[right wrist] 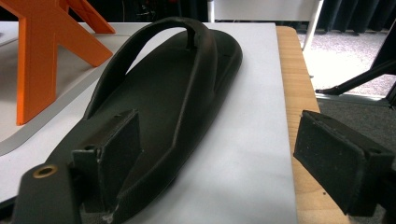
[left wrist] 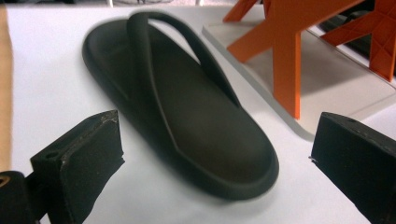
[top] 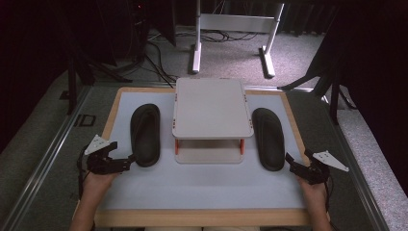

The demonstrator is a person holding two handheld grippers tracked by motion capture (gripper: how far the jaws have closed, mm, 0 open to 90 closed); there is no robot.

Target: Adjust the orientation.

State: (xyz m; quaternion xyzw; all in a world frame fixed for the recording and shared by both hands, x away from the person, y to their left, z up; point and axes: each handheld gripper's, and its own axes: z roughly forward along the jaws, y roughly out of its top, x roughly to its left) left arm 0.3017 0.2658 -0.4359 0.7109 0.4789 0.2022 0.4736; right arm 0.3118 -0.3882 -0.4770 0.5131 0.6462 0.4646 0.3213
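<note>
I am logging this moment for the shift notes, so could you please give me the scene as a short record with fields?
surface: white table top with a wooden rim
centre: two-tier stand with orange legs
left flip-flop: dark, flat beside the stand, sole down
right flip-flop: dark, flat on the stand's other side
left gripper: open, at the left flip-flop's heel
right gripper: open, near the right flip-flop's heel
held: nothing

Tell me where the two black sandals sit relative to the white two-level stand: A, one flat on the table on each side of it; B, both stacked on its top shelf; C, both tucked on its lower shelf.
A: the left sandal and the right sandal lie flat on the table, flanking the stand.
</note>
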